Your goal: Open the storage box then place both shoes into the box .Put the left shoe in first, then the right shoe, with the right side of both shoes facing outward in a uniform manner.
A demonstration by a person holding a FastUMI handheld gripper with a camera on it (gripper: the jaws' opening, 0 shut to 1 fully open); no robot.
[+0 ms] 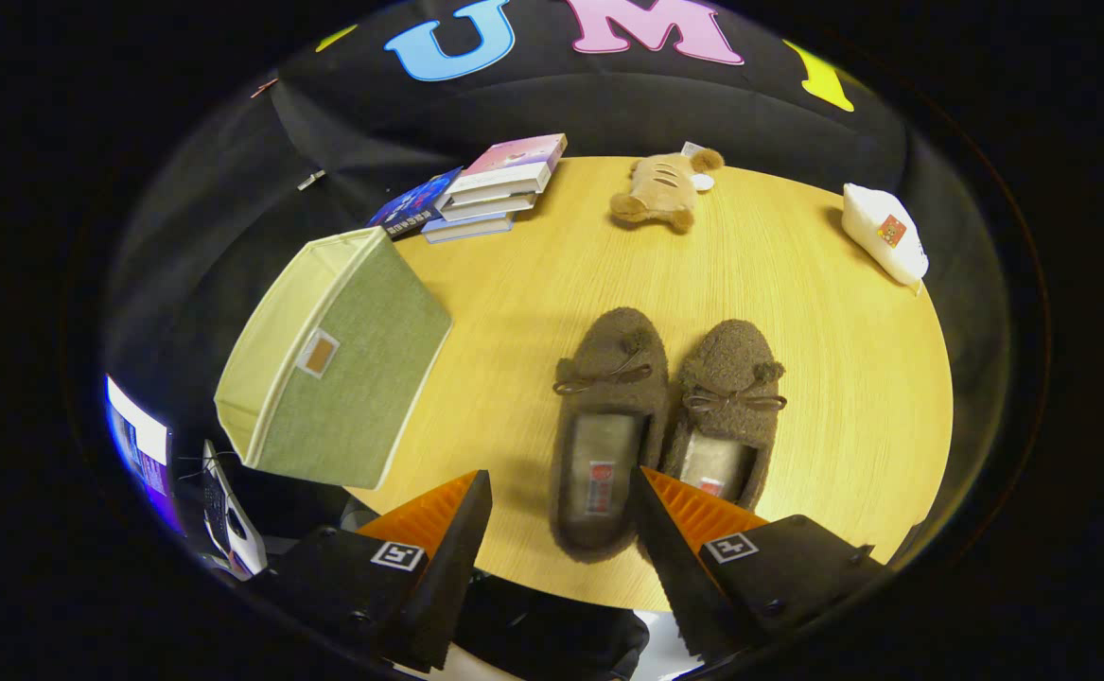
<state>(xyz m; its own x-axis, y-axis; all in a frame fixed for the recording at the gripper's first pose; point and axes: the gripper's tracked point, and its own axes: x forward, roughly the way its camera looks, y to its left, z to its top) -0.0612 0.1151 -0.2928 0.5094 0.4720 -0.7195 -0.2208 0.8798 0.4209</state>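
Observation:
Two brown fuzzy shoes lie side by side on the round wooden table [826, 378], toes pointing away. The left shoe [608, 426] has its heel between my fingers; the right shoe [729, 411] lies just beyond my right finger. A green fabric storage box [353, 364] stands to the left of the shoes at the table's edge, its opening turned left and away from them. My gripper [563, 492] hovers above the near table edge, open, with neither finger pressing on anything.
A stack of books [495, 184] lies at the far left of the table beyond the box. A plush toy [660, 194] rests at the far edge, and a white pouch [884, 232] at the far right. A screen [140, 440] glows off the table to the left.

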